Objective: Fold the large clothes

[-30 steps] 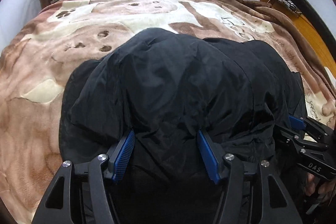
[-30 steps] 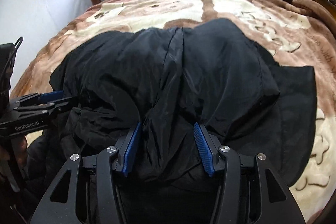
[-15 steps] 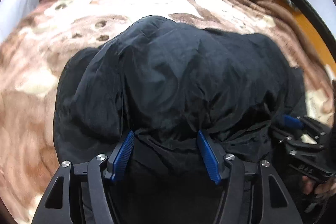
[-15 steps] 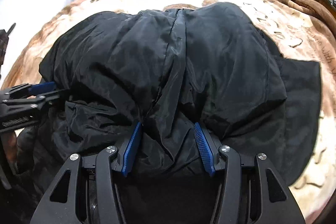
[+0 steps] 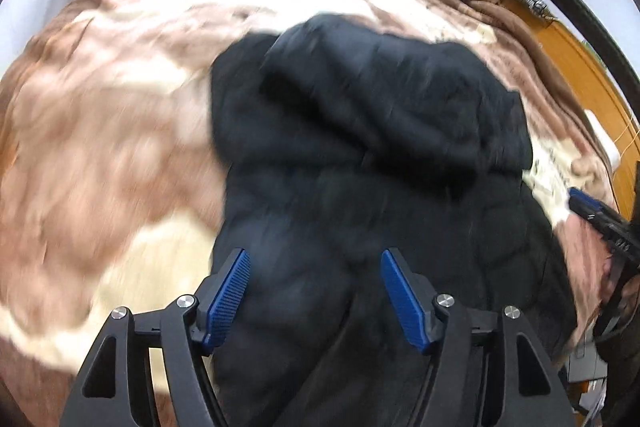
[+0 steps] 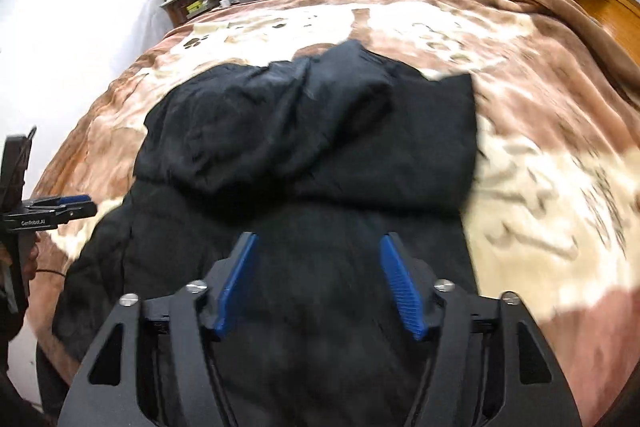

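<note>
Puffy black jacket [image 5: 360, 147], folded, plush brown blanket [image 5: 100, 147]

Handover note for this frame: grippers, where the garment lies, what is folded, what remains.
Left gripper: jaws opening, nothing pinched.
Right gripper: jaws opening too, fabric below but not gripped.
Black jacket lies on the brown and cream blanket, one end folded over onto the body.
Done: first fold laid down.
Left: likely square the edges and fold again; sleeves' positions cannot be told.
</note>
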Demonstrator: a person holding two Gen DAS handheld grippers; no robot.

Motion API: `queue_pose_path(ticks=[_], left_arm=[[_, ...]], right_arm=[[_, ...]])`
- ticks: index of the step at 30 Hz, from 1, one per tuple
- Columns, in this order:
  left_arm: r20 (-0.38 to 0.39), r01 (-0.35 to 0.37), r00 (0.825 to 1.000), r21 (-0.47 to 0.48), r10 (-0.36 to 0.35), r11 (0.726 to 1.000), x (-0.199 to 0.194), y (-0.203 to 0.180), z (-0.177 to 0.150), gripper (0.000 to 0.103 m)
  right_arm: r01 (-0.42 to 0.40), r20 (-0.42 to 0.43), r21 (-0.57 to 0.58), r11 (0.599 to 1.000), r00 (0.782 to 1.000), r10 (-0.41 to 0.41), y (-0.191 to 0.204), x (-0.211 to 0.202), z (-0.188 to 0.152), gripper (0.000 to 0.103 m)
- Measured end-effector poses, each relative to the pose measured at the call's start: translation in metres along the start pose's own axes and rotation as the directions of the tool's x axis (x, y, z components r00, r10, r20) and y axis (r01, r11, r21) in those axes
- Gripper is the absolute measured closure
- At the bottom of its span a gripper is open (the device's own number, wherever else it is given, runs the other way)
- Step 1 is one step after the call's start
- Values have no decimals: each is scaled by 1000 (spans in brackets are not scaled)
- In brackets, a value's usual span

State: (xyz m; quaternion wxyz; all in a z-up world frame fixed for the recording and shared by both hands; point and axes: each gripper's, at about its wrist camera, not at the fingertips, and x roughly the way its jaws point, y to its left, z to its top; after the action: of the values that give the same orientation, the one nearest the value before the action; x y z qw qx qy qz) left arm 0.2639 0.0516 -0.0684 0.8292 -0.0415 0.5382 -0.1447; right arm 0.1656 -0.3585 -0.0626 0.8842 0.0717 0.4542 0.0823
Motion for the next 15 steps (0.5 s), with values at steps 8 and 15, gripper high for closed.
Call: queue_pose_path(ticks=[8, 15], left_arm=[[-96, 7, 995, -100, -16, 995, -7, 33, -75, 34], [-146, 49, 987, -120, -67, 992, -2, 26, -105, 31]], right_arm=[[99, -78, 156, 983, 993, -88, -62, -42, -75, 30], [65, -141, 237, 969, 990, -32, -75, -39, -114, 27]])
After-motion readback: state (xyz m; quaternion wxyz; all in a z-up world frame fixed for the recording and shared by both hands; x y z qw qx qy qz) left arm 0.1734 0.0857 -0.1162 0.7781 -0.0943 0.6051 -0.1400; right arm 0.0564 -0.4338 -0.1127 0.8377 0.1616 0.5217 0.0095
